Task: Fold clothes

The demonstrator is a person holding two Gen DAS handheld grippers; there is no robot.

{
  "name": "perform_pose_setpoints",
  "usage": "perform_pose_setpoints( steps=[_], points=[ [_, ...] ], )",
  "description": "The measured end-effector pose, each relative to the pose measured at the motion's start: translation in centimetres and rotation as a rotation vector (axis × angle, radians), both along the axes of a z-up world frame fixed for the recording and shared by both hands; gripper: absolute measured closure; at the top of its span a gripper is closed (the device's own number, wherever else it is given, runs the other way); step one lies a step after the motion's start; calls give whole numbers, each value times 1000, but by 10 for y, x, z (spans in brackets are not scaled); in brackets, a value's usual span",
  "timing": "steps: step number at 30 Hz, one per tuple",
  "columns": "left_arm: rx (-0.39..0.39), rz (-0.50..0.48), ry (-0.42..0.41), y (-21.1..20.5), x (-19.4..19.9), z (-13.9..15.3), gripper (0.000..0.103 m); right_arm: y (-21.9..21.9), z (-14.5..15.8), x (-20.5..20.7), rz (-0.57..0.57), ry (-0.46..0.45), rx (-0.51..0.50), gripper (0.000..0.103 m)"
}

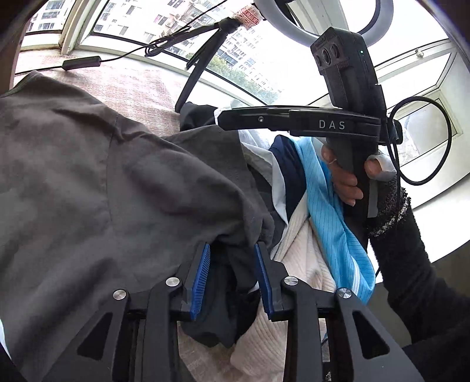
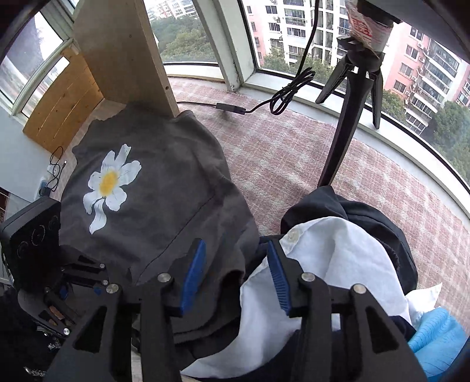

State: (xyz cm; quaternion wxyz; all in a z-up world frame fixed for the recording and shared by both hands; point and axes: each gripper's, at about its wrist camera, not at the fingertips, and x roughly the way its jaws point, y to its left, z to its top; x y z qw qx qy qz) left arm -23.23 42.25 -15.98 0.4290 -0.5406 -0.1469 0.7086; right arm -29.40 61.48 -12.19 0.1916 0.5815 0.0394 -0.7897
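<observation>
— What are your grippers doing?
— My left gripper stands apart over a fold of the grey T-shirt, pads clear of it. My right gripper gapes too, gripping nothing.
— And the shirt?
— Spread on the pink cloth, flower print up, beside a heap of clothes.

Left gripper: two black fingers with blue pads, jaws parted, a dark fold of cloth lying between them without the pads pressing it. Grey T-shirt: spread across the left, over a pinkish woven cloth. Pile of clothes at centre: cream knit, light blue striped garment, navy piece. Right gripper: side-on above the pile, held by a hand in a black sleeve. Black tripod and cable by the window.
</observation>
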Motion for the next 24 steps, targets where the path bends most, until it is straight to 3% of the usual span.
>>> perform_pose_setpoints(
  steps=[2,3,4,5,8,11,15,18,24],
  points=[
    [-62,39,38,-20,5,-2,73,-10,-9,1,32,9,88,57],
    [-82,58,45,-30,6,-6,73,-12,-14,1,40,2,114,63],
    [-97,71,36,-39,6,-11,73,-13,-18,1,51,-8,114,94],
    [-118,86,23,-46,4,-18,73,-12,-20,1,52,-11,112,100],
    [-189,96,5,-56,-1,-42,73,-5,-5,3,12,63,126,100],
    [-202,78,-27,-51,-3,-62,74,12,14,2,-73,133,144,100],
    [-199,12,9,-41,6,-58,73,16,5,0,-82,108,239,100],
    [-129,2,22,-45,9,-47,73,23,12,-3,-143,150,208,100],
    [-181,-6,53,-54,13,-47,73,23,1,-16,-163,162,267,100]
  ],
)
